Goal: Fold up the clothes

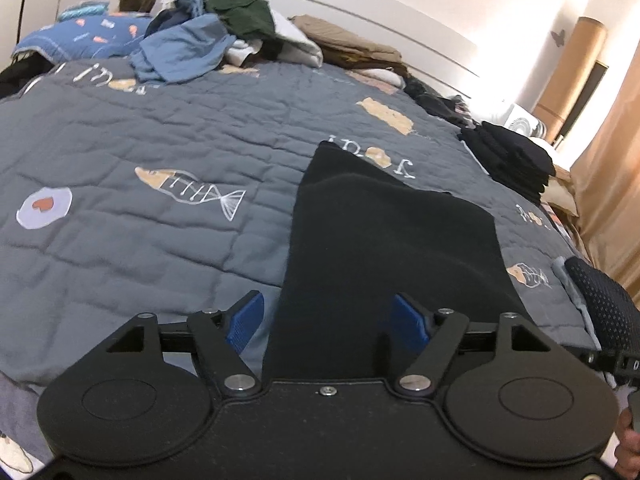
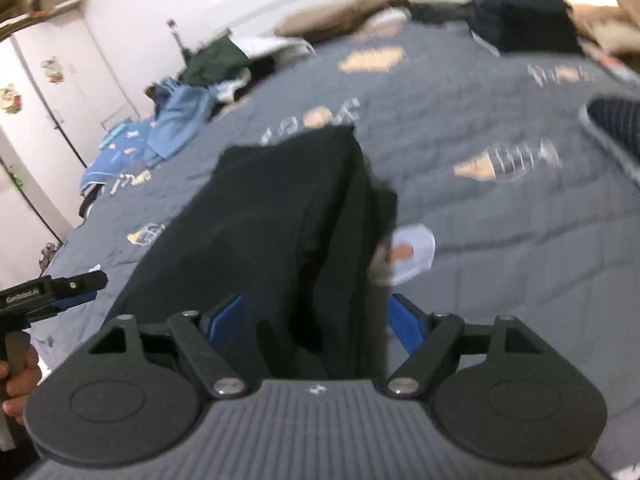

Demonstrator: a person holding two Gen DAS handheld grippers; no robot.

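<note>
On the grey quilt (image 1: 140, 128) right in front of me lies the black garment (image 1: 384, 240), already doubled into a long, narrow strip that runs away from both of my grippers. My left gripper (image 1: 328, 320) stands well apart at the jaws, its blue pads (image 1: 244, 322) clear of the cloth though the near end lies between them; my right gripper (image 2: 316, 320) is spread just as wide over the same end, holding nothing. I judge the lengthwise fold done and the cloth let go; what is left for this piece is bringing one end over the other and setting it on the dark folded stack (image 1: 508, 160) at the bed's far edge. A heap of unfolded clothes (image 1: 208, 36) by the headboard tells me plenty of work remains.
</note>
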